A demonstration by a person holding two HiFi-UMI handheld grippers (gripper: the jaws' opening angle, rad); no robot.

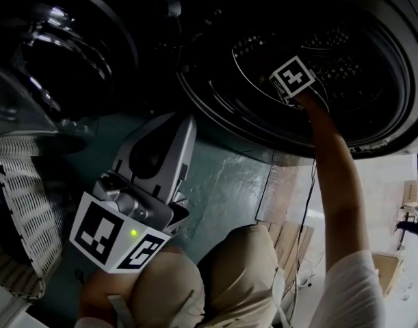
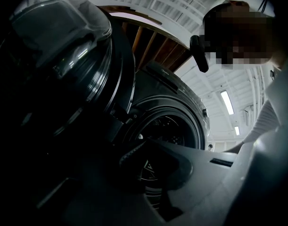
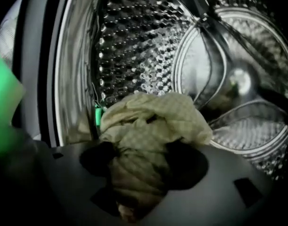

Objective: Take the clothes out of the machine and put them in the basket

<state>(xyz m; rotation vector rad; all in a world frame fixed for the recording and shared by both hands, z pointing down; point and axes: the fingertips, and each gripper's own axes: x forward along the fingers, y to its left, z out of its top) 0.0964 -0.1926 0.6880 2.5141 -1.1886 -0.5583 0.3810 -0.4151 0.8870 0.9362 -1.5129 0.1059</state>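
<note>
A pale yellow checked cloth [image 3: 155, 119] lies bunched at the bottom of the washing machine's steel drum [image 3: 134, 46]. My right gripper [image 3: 139, 173] reaches down into the drum and is shut on the cloth, which is squeezed into a narrow wad between the jaws. In the head view only the right gripper's marker cube [image 1: 292, 77] and the arm show, inside the round machine opening [image 1: 215, 108]. My left gripper [image 1: 185, 125] hangs outside, in front of the machine, with its jaws together and nothing in them. From its own view the left gripper [image 2: 134, 152] points at the machine front [image 2: 181, 102].
The machine's glass door [image 1: 58, 46] stands swung open at the left. A white woven basket [image 1: 24, 203] sits on the floor at the lower left, under the door. A green tag [image 3: 97, 114] shows at the drum's rim beside the cloth. The person's knees fill the lower middle.
</note>
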